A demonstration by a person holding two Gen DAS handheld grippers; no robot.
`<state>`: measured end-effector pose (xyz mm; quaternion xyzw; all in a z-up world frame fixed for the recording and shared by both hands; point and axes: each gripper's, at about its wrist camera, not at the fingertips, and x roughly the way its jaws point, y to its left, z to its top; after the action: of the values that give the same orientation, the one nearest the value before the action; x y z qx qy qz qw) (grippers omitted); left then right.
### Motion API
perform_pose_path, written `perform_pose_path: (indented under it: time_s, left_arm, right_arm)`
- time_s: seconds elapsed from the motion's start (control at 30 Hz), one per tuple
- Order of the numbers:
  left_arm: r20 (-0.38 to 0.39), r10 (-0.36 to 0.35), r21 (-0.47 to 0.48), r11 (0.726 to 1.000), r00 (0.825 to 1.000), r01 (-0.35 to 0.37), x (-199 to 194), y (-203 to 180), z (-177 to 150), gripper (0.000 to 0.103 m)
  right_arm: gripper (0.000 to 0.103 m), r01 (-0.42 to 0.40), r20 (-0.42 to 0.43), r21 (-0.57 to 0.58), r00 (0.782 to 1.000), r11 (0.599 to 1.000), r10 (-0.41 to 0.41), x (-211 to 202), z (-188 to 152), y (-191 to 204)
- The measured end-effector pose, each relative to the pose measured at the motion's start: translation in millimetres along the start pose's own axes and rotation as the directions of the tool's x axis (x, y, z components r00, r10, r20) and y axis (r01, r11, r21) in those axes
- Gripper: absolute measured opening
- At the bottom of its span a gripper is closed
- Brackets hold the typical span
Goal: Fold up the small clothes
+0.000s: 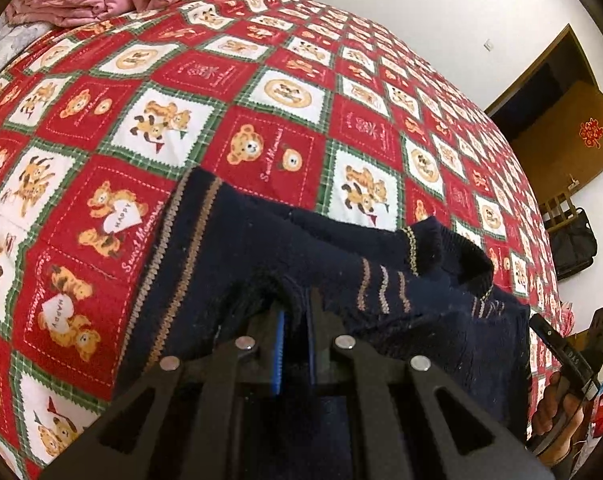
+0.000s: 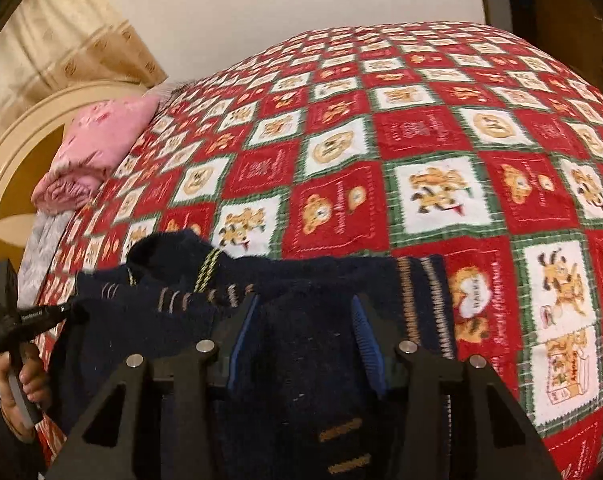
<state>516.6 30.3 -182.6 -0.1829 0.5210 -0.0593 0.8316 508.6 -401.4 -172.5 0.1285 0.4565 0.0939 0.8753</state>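
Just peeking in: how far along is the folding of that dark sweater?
Partly done: the navy sweater lies on the bear quilt with a sleeve folded across. In hand: the left gripper pinches its fabric; the right gripper stands open over it. Left: the final folds.

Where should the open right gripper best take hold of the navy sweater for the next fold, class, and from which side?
Probably the striped hem edge of the navy sweater, coming from the bedspread side: that edge lies flat and free there. The right gripper is open above the knit.
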Motion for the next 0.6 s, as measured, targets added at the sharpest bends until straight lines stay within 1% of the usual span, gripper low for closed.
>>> perform_pose_path:
  time_s: [0.1,0.17,0.23,0.27,0.3,0.37,0.4,0.47,0.5,0.6]
  left_arm:
    - [0.003,0.003,0.007,1.0,1.0,-0.003,2.1,-0.3,-1.8,0.01]
    - [0.003,0.006,0.01,1.0,1.0,-0.006,2.3,-0.8,-2.0,0.01]
    - [0.007,0.009,0.018,1.0,1.0,-0.009,3.1,-1.2,-2.7,0.01]
    - [0.008,0.011,0.022,1.0,1.0,-0.011,3.4,-1.2,-2.8,0.01]
    - [0.01,0.012,0.025,1.0,1.0,-0.012,3.5,-2.1,-2.9,0.01]
    - [0.016,0.013,0.037,0.999,1.0,-0.013,1.3,-3.9,-2.5,0.01]
    - [0.023,0.004,0.033,0.999,1.0,-0.005,-2.6,-3.5,-1.6,0.01]
    - [0.046,-0.042,0.012,0.999,0.998,0.042,-14.8,-0.7,2.6,0.01]
    - [0.056,-0.051,0.011,0.999,0.997,0.05,-19.5,-0.7,4.7,0.01]
    - [0.072,-0.064,0.005,0.998,0.995,0.064,-26.2,0.2,13.2,0.01]
  right_arm:
    - [0.047,0.016,-0.005,-0.014,1.0,1.0,-0.016,4.4,-1.5,1.7]
    - [0.039,0.011,-0.035,-0.025,0.999,1.0,-0.012,11.4,-2.5,3.0]
    - [0.028,0.055,-0.049,-0.074,0.997,0.996,-0.059,17.3,-4.3,9.2]
    - [0.01,0.085,-0.052,-0.105,0.995,0.991,-0.091,19.8,-5.5,13.2]
    - [0.009,0.106,-0.046,-0.114,0.993,0.988,-0.112,19.9,-6.1,15.3]
    - [0.008,0.118,0.001,-0.1,0.993,0.988,-0.119,10.9,-3.3,16.1]
    - [0.008,0.12,0.023,-0.093,0.993,0.988,-0.119,5.5,-0.6,15.6]
    - [0.008,0.112,0.067,-0.068,0.992,0.991,-0.107,-6.6,6.0,14.8]
    - [0.008,0.117,0.081,-0.065,0.99,0.991,-0.112,-10.0,8.8,15.4]
    - [0.008,0.161,0.123,-0.074,0.981,0.984,-0.151,-14.3,15.6,20.1]
